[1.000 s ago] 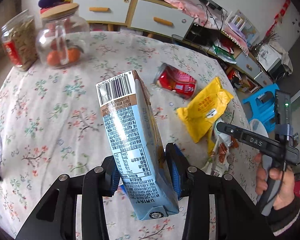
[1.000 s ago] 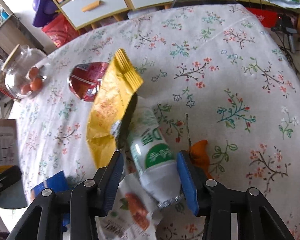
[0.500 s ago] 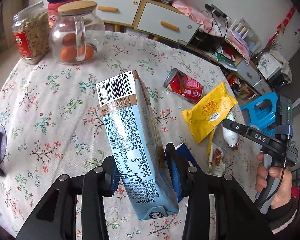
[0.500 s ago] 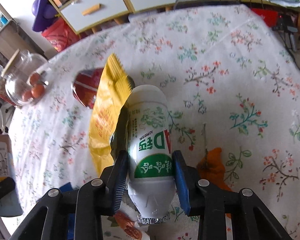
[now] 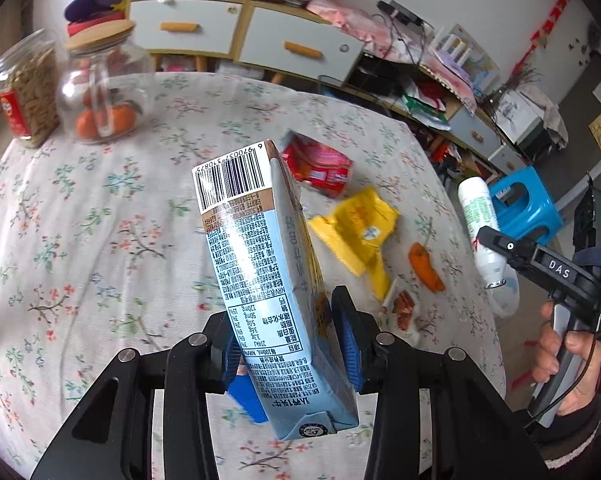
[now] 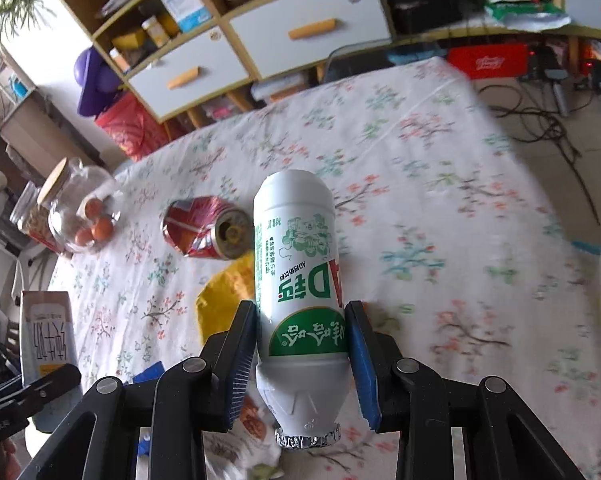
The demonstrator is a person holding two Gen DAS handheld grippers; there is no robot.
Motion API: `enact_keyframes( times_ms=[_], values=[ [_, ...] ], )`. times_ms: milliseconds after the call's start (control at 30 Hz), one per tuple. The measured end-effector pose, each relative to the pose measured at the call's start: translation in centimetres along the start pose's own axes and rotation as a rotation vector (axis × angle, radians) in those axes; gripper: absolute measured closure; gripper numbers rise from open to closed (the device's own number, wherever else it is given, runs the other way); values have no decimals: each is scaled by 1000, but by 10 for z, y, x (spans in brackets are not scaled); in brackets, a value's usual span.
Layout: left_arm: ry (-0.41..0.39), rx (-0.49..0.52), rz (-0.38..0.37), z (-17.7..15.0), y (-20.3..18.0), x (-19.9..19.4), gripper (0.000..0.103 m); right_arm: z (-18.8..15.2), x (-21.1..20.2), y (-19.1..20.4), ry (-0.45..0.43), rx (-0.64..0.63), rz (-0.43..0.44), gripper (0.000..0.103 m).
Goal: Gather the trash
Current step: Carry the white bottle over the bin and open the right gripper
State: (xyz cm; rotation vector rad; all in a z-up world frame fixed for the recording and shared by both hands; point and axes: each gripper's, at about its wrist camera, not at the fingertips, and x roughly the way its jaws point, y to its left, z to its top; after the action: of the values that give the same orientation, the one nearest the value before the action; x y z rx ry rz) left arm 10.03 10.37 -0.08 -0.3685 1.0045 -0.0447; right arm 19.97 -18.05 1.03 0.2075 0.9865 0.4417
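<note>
1. The blue milk carton [image 5: 268,280] is up off the worktop [image 5: 100,220], pinched in the left gripper [image 5: 286,354].
2. The white drink bottle [image 6: 300,292] sits foil end down, squeezed by the right gripper [image 6: 302,354], also lifted.
3. Below them lie a crushed red can [image 6: 206,228], a yellow wrapper [image 5: 356,232] and an orange scrap [image 5: 424,266].
4. A glass jar [image 5: 100,92] of oranges stands at the far edge.
</note>
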Motion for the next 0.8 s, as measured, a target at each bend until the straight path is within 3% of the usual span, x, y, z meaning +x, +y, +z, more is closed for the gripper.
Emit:
enact_keyframes(
  times_ms=[333, 800],
  values=[
    [22, 82, -38, -7, -57, 12, 59, -12, -52, -69, -55, 104, -67, 63],
    [67, 212, -86, -10, -142, 43, 59, -36, -97, -216, -91, 384, -233, 63]
  ],
)
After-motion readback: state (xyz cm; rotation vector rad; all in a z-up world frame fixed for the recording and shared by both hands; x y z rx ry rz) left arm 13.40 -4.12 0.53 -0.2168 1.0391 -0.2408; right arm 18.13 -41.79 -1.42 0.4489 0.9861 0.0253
